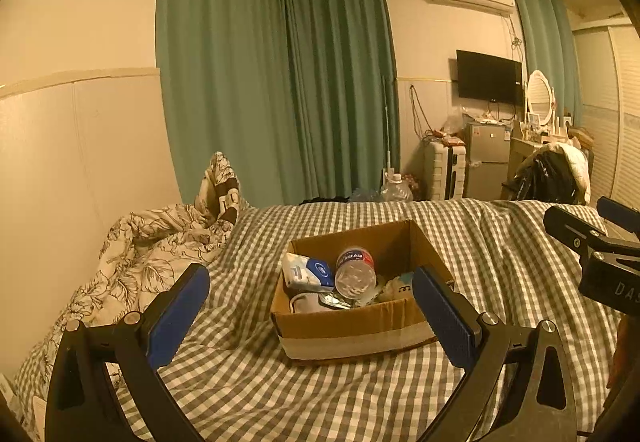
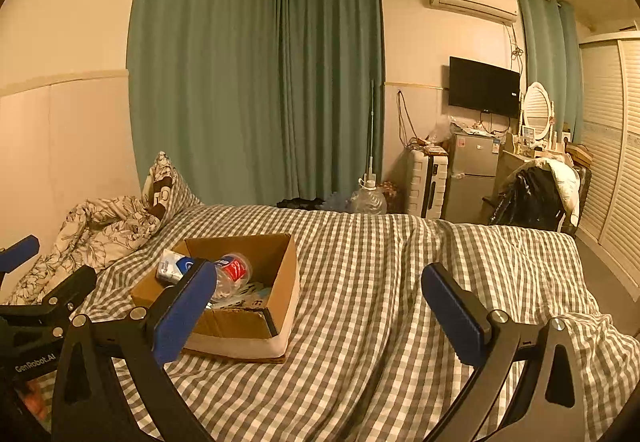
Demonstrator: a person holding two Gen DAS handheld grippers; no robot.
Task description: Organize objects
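An open cardboard box point(image 1: 344, 326) sits on the checked bed cover point(image 1: 280, 382). In it lie a clear plastic bottle with a red and blue label point(image 1: 355, 270), a white and blue tissue pack point(image 1: 306, 272) and several other small items. My left gripper point(image 1: 310, 302) is open and empty, just in front of the box. The box also shows in the right wrist view point(image 2: 244, 326), with the bottle point(image 2: 232, 272) inside. My right gripper point(image 2: 320, 298) is open and empty, over bare bed cover to the right of the box.
A crumpled floral quilt point(image 1: 136, 254) lies at the bed's left by the wall. Green curtains point(image 1: 280, 82) hang behind. Past the bed's far edge stand a large water jug point(image 2: 368, 198), a suitcase point(image 2: 426, 182), a small fridge point(image 2: 472, 170) and a chair with clothes point(image 2: 532, 194).
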